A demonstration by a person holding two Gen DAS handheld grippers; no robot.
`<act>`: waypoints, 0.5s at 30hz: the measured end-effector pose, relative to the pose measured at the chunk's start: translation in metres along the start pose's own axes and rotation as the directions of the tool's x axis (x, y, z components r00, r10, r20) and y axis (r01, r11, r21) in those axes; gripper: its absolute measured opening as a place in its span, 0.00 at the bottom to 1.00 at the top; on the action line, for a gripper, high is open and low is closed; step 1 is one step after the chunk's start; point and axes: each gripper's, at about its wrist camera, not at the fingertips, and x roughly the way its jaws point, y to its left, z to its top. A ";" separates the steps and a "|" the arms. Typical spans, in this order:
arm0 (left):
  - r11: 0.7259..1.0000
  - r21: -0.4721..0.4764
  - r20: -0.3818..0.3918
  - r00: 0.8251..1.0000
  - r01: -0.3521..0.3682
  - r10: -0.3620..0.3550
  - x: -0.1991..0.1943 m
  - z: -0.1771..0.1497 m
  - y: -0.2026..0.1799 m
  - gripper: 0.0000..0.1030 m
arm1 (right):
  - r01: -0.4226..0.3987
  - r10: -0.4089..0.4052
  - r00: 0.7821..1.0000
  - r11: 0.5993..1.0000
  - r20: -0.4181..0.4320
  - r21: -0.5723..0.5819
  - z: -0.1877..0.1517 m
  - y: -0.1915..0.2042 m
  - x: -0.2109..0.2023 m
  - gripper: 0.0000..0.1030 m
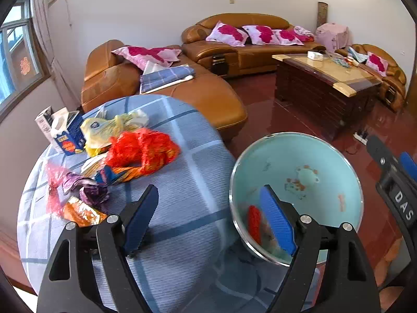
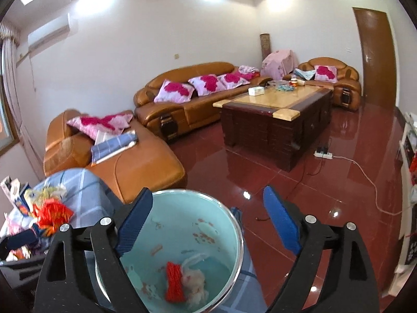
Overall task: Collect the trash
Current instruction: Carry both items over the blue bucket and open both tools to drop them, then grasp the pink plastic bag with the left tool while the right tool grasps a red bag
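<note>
Trash (image 1: 112, 156) lies heaped on the far left of the checked tablecloth (image 1: 182, 208), so with both my left gripper (image 1: 208, 219) and right gripper (image 2: 208, 221) spread wide and empty, I judge it best to pinch the red wrapper (image 1: 142, 147) at its loose edge and carry it right into the enamel basin (image 1: 325, 156).

The left wrist view looks forward and down, close over the worktop (image 1: 182, 208), its gripper (image 1: 208, 221) in the lower frame. The right wrist view sits just above the basin (image 2: 224, 234), angled more toward the room. Both share the basin, the trash pile (image 1: 135, 151), the sofas (image 2: 182, 99) and the coffee table (image 2: 273, 120).
</note>
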 end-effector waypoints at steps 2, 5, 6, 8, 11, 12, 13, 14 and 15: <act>1.000 -0.016 -0.007 1.000 -0.003 0.003 0.001 -0.001 0.007 0.77 | -0.002 0.001 1.000 1.000 -0.026 -0.028 -0.003 0.004 0.001 0.83; 0.999 -0.037 -0.007 1.000 -0.008 0.008 0.001 -0.002 0.016 0.77 | -0.008 0.004 0.998 0.998 -0.062 -0.059 -0.006 0.010 0.002 0.83; 0.999 -0.044 -0.008 1.000 -0.011 0.010 0.001 -0.002 0.020 0.77 | -0.011 0.007 0.998 0.998 -0.068 -0.067 -0.007 0.012 0.002 0.83; 0.998 -0.055 -0.009 1.000 -0.014 0.014 0.001 -0.002 0.027 0.77 | -0.020 0.014 0.997 0.997 -0.079 -0.078 -0.008 0.019 0.001 0.83; 0.997 -0.070 -0.016 0.999 -0.032 0.031 0.002 -0.003 0.038 0.77 | -0.044 0.036 0.995 0.996 -0.090 -0.083 -0.008 0.028 -0.001 0.83; 0.996 -0.077 -0.020 0.999 -0.037 0.036 0.003 -0.004 0.044 0.77 | -0.053 0.045 0.995 0.995 -0.094 -0.086 -0.008 0.032 -0.002 0.83; 0.996 -0.082 -0.023 0.999 -0.042 0.040 0.004 -0.005 0.049 0.77 | -0.061 0.052 0.994 0.994 -0.095 -0.088 -0.008 0.036 -0.003 0.83; 0.995 -0.089 -0.025 0.999 -0.045 0.043 0.004 -0.006 0.055 0.77 | -0.070 0.061 0.993 0.993 -0.096 -0.094 -0.008 0.042 -0.003 0.83; 0.995 -0.092 -0.026 0.999 -0.048 0.046 0.004 -0.006 0.059 0.78 | -0.075 0.065 0.993 0.992 -0.097 -0.098 -0.008 0.046 -0.004 0.83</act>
